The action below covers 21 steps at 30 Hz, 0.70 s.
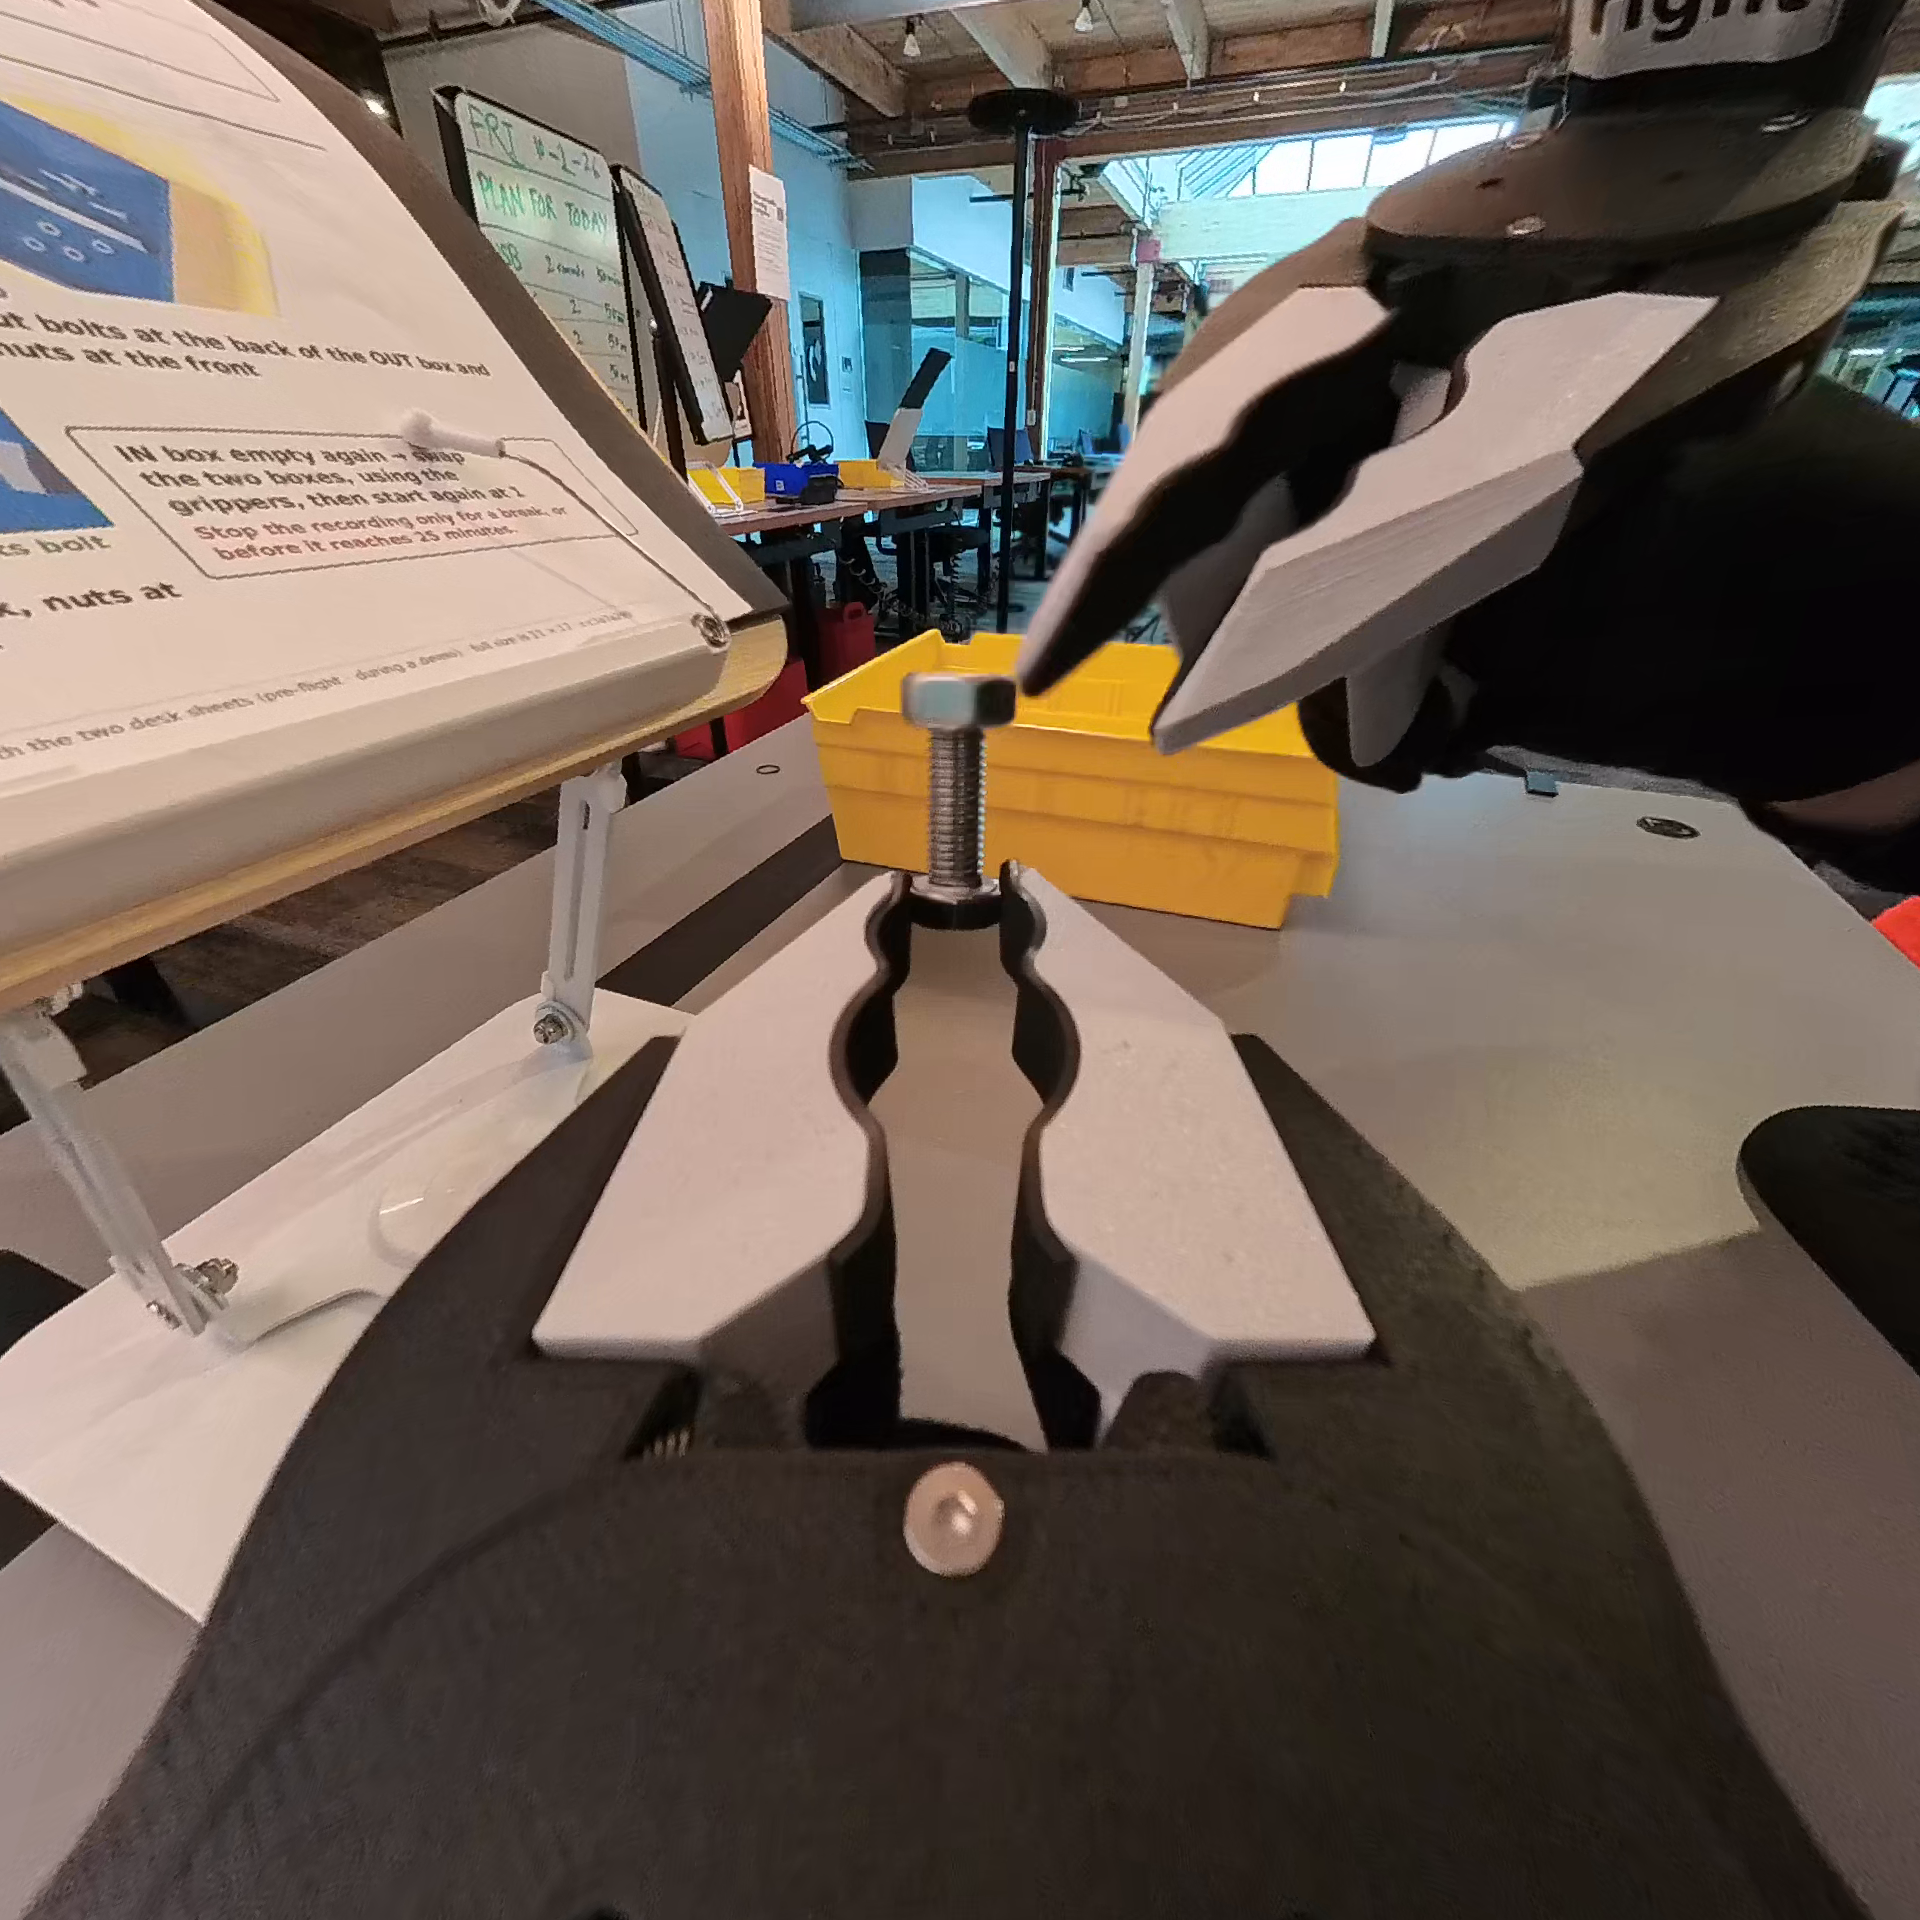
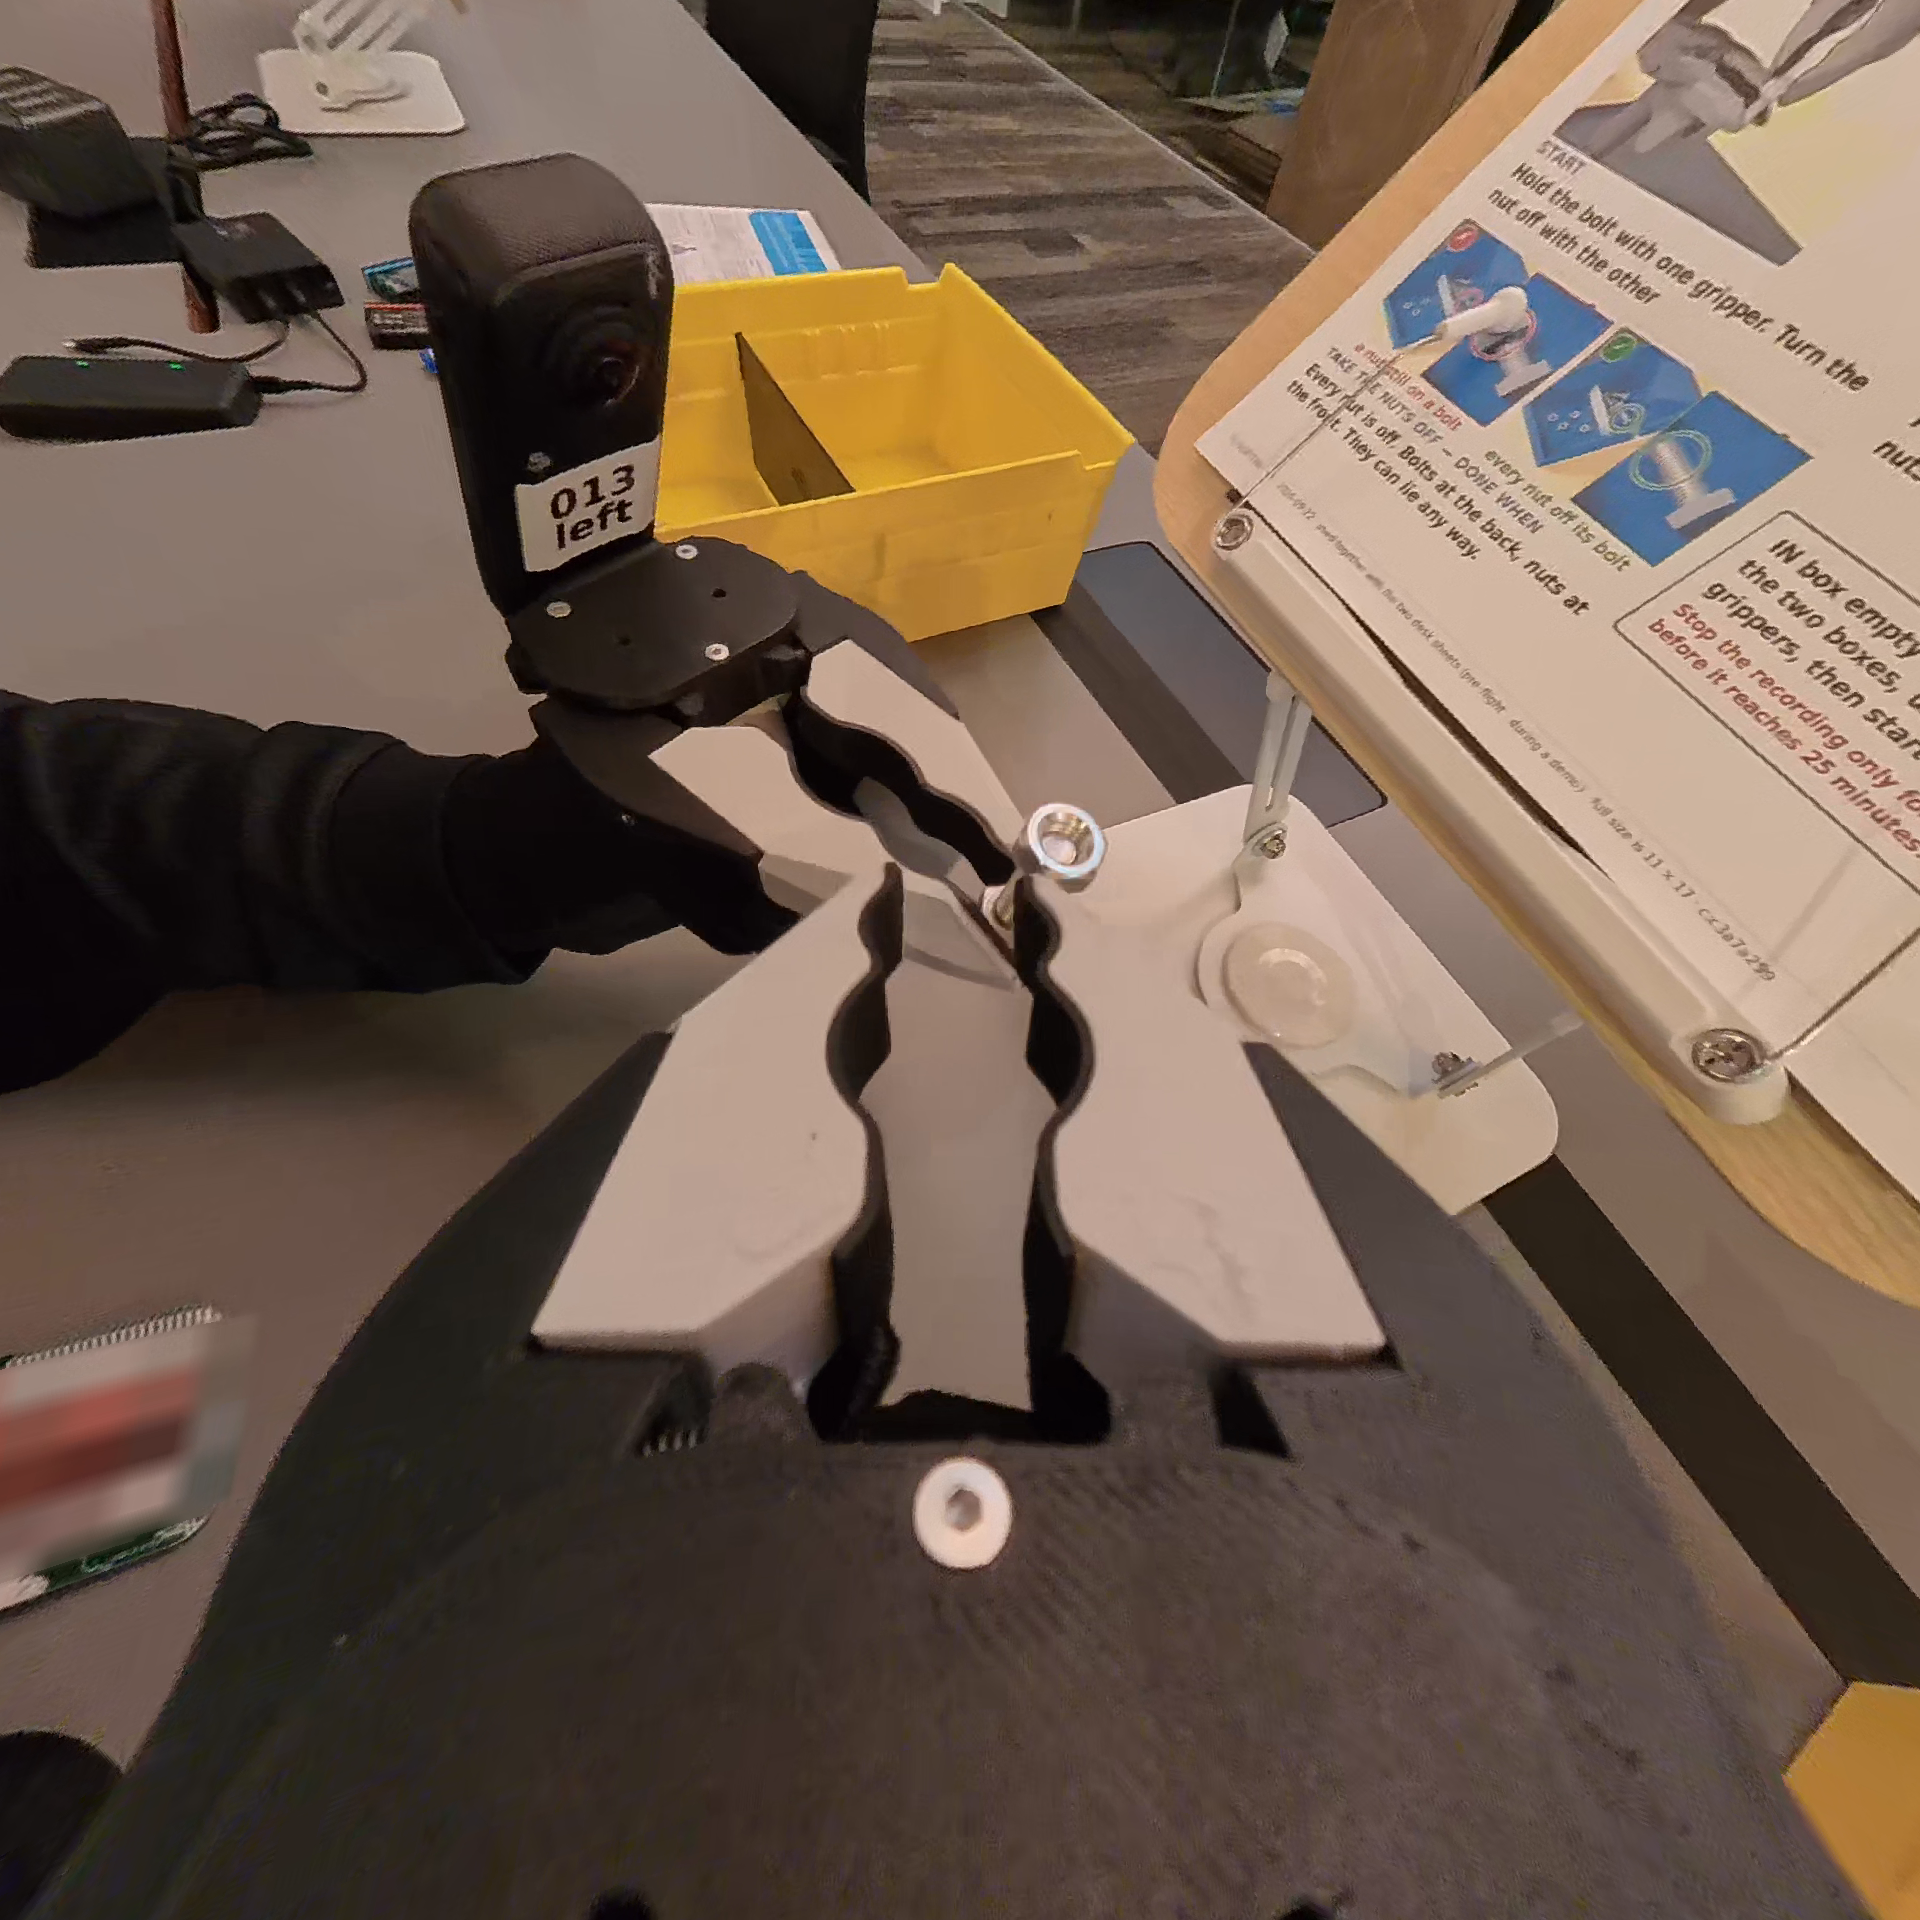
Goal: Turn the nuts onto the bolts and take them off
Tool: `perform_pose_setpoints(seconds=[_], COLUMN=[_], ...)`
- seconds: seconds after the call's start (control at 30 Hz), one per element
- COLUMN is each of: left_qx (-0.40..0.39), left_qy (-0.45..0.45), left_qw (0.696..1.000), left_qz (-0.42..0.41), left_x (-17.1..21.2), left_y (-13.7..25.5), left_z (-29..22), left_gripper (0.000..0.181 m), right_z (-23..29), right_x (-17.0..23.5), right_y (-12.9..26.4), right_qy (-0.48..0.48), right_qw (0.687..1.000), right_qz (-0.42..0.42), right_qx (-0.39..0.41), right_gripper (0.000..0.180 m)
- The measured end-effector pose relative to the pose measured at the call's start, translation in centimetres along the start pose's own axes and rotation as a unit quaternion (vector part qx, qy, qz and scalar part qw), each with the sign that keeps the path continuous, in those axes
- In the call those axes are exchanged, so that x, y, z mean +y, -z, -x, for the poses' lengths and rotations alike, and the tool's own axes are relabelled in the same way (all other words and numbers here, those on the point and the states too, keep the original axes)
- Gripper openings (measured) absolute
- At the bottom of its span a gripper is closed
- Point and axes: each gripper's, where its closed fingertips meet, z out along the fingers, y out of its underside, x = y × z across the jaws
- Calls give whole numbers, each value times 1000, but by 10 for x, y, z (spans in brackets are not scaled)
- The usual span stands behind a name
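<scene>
Right, in the left wrist view I have my left gripper (image 1: 956, 894) closed narrow on the head end of a bolt (image 1: 956, 805), holding it upright so the threaded shank stands clear above the fingertips. A nut (image 1: 958, 698) sits at the very top of that shank, with bare thread showing all the way below it. My right gripper (image 1: 1101, 696) comes in from the upper right with its jaws parted; its nearer fingertip is just beside the nut, and I cannot tell whether it touches. Behind the bolt stands a yellow bin (image 1: 1081, 821) on the grey table (image 1: 1507, 1039), and an instruction board (image 1: 312, 520) leans at the left.

In the right wrist view I look down on the nut (image 2: 1065, 847), which sits just past my right gripper (image 2: 956, 904) tips, not between them. The left gripper (image 2: 982, 883) reaches in from the left under it. The yellow bin (image 2: 894, 540) shows a divider and, as far as I see, nothing inside.

I judge the nut is only on the last threads, so either nearly off or barely started; the pictures do not settle which, and nothing has been sorted into the bin yet
</scene>
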Motion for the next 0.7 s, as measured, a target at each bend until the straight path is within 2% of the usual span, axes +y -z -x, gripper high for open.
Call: perform_pose_setpoints(seconds=[0.1, 0.2, 0.33, 0.37, 0.43, 0.47, 0.7], left_qx=[0, 1, 1, 0, -1, -1, 3], left_qy=[0, 0, 0, 0, 2, 4, 2], left_qw=[1000, 1000, 1000, 1000, 1000, 1000, 1000], left_qz=[-1, 0, 0, 0, -3, -3, -2], left_x=[-1, -1, 0, 0, -1, -1, -1], left_y=[0, 0, 0, 0, 1, 1, -1], left_z=[0, -1, -1, 0, 1, 1, -1], left_gripper=[15, 15, 15, 15, 15, 15, 15], right_z=[-2, -9, -5, -3, 4, 7, -9], right_x=[1, 0, 0, 0, 0, 0, -1], right_y=[1, 0, -4, -4, -3, -2, -4], right_qy=[2, -3, -8, -6, 2, 5, -13], right_qw=[1000, 1000, 1000, 1000, 1000, 1000, 1000], right_qz=[2, -4, -5, -6, -7, -7, -15], right_qx=[8, 22, 8, 5, -12, -19, 7], right_gripper=[23, 35, 38, 38, 20, 18, 46])
